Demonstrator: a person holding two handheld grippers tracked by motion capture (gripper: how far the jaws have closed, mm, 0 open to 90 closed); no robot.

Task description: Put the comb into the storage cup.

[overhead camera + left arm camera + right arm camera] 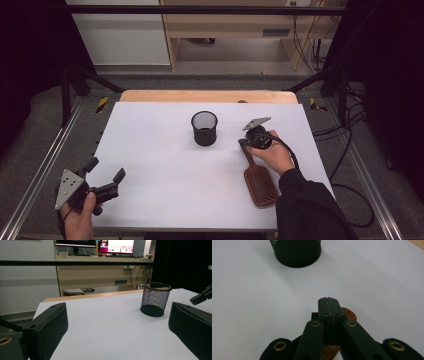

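Lying flat, the hairbrush [258, 181] points its handle toward the mesh cup [204, 128].

Black grippers [107, 182], brass rivets, grey 3-cornered plates, black cables, dark sleeve [310, 207]

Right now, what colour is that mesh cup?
Black, seen best in the left gripper view: mesh cup.

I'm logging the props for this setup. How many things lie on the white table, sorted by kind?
Black mesh cup: 1
Wooden hairbrush: 1
Total: 2
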